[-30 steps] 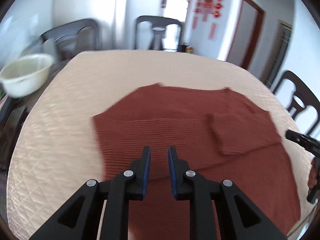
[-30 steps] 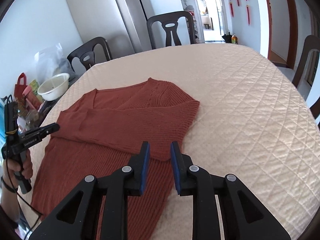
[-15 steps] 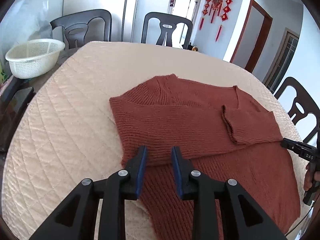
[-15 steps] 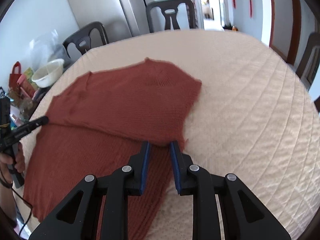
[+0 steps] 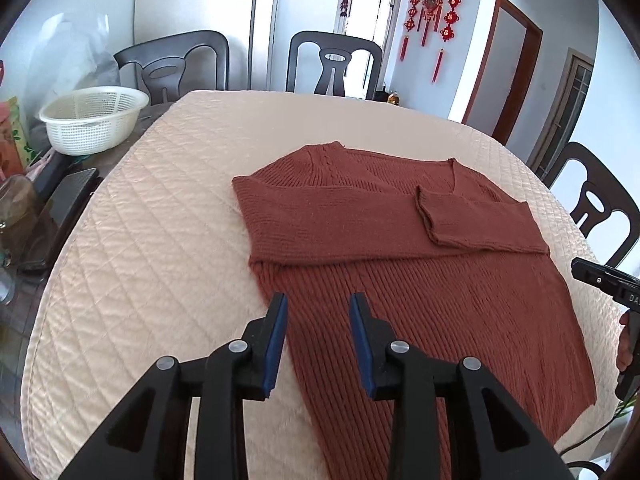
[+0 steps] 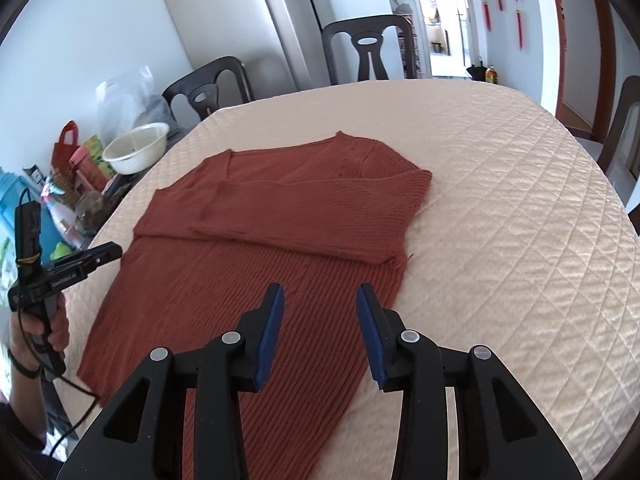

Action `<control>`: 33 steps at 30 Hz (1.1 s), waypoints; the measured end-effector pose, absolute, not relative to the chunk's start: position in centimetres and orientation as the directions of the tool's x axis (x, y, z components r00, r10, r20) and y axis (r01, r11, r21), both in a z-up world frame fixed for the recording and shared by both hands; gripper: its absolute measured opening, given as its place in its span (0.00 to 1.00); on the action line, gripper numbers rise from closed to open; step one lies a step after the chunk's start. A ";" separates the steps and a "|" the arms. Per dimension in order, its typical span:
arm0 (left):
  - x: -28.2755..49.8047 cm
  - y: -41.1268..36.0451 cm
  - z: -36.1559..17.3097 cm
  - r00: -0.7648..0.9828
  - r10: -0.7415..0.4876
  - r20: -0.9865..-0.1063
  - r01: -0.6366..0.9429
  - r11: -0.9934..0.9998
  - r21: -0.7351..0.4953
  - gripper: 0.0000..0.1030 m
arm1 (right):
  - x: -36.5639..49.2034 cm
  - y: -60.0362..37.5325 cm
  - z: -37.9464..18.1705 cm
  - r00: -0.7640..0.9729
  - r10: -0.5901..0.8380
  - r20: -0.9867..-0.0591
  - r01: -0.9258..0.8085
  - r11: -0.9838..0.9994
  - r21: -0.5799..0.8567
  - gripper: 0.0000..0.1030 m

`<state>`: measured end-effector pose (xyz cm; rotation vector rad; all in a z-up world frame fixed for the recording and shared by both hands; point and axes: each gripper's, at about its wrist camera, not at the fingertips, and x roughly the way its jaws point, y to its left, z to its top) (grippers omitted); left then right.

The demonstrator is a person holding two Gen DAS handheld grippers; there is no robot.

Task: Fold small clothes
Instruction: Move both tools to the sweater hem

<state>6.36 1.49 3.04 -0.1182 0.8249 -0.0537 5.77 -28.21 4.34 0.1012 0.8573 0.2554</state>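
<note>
Getting ready to fold the red sweater up.
Both grippers, left gripper and right gripper, have spread, empty jaws; grab both bottom corners evenly.

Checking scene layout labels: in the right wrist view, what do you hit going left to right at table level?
left gripper → white basket → rust sweater → bare quilted table cover.
</note>
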 end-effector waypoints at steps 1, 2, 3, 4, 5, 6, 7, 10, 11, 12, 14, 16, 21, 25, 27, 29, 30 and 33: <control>6.1 1.4 3.0 0.679 -0.091 -0.729 -0.001 0.992 -0.124 0.33 | 5.4 -28.1 4.4 0.625 0.269 -0.733 -0.186 0.963 0.195 0.38; 5.8 1.4 3.0 0.680 -0.088 -0.728 -0.003 0.992 -0.122 0.33 | 5.1 -28.1 4.5 0.624 0.273 -0.732 -0.188 0.962 0.197 0.38; 5.4 1.3 3.0 0.681 -0.084 -0.727 -0.004 0.993 -0.118 0.33 | 4.7 -28.0 4.5 0.625 0.273 -0.732 -0.190 0.962 0.197 0.38; 5.1 1.2 3.0 0.682 -0.081 -0.727 -0.005 0.993 -0.115 0.33 | 4.5 -28.0 4.5 0.625 0.273 -0.732 -0.192 0.962 0.195 0.38; 4.8 1.1 2.9 0.681 -0.080 -0.728 -0.005 0.994 -0.114 0.33 | 4.2 -27.9 4.6 0.625 0.273 -0.732 -0.195 0.962 0.193 0.38; 4.5 1.0 2.8 0.679 -0.081 -0.729 -0.004 0.993 -0.115 0.33 | 4.0 -27.8 4.6 0.624 0.275 -0.732 -0.197 0.961 0.194 0.38; 4.2 0.9 2.8 0.678 -0.084 -0.730 -0.002 0.993 -0.116 0.33 | 3.7 -27.7 4.6 0.623 0.280 -0.731 -0.199 0.960 0.198 0.38; 3.3 0.7 2.4 0.675 -0.083 -0.733 -0.002 0.993 -0.115 0.33 | 2.9 -27.4 4.4 0.617 0.290 -0.731 -0.204 0.957 0.208 0.38; 2.9 0.7 2.3 0.674 -0.086 -0.734 -0.002 0.993 -0.118 0.33 | 2.6 -27.2 4.2 0.615 0.294 -0.731 -0.206 0.956 0.210 0.38; 2.7 0.8 2.2 0.672 -0.089 -0.735 -0.002 0.993 -0.122 0.33 | 2.3 -27.2 4.1 0.612 0.296 -0.733 -0.206 0.955 0.214 0.38; 2.0 0.8 1.9 0.669 -0.098 -0.737 -0.002 0.991 -0.133 0.33 | 1.8 -27.4 3.6 0.604 0.305 -0.736 -0.201 0.952 0.231 0.39; 1.3 0.9 1.6 0.662 -0.111 -0.741 0.000 0.989 -0.149 0.34 | 1.5 -27.7 3.2 0.599 0.310 -0.738 -0.191 0.951 0.245 0.39; -0.4 1.2 0.6 0.646 -0.144 -0.750 -0.003 0.982 -0.190 0.35 | 0.4 -28.7 2.0 0.582 0.319 -0.748 -0.146 0.946 0.290 0.41; -1.7 1.0 0.6 0.644 -0.185 -0.743 0.005 0.971 -0.237 0.39 | -0.3 -28.9 1.2 0.562 0.341 -0.754 -0.140 0.937 0.320 0.42; -2.3 0.7 0.6 0.636 -0.218 -0.740 0.020 0.963 -0.267 0.39 | -0.8 -29.0 1.2 0.567 0.353 -0.745 -0.142 0.932 0.333 0.42; -3.1 0.4 0.5 0.638 -0.235 -0.733 0.030 0.959 -0.281 0.40 | -1.2 -29.2 1.1 0.553 0.393 -0.735 -0.145 0.914 0.379 0.42; -3.4 0.3 0.6 0.637 -0.242 -0.732 0.033 0.957 -0.288 0.40 | -1.4 -29.2 0.9 0.538 0.424 -0.728 -0.149 0.898 0.413 0.42; -4.2 0.1 0.5 0.636 -0.270 -0.723 0.041 0.947 -0.318 0.40 | -2.4 -28.8 0.6 0.527 0.462 -0.713 -0.166 0.879 0.447 0.42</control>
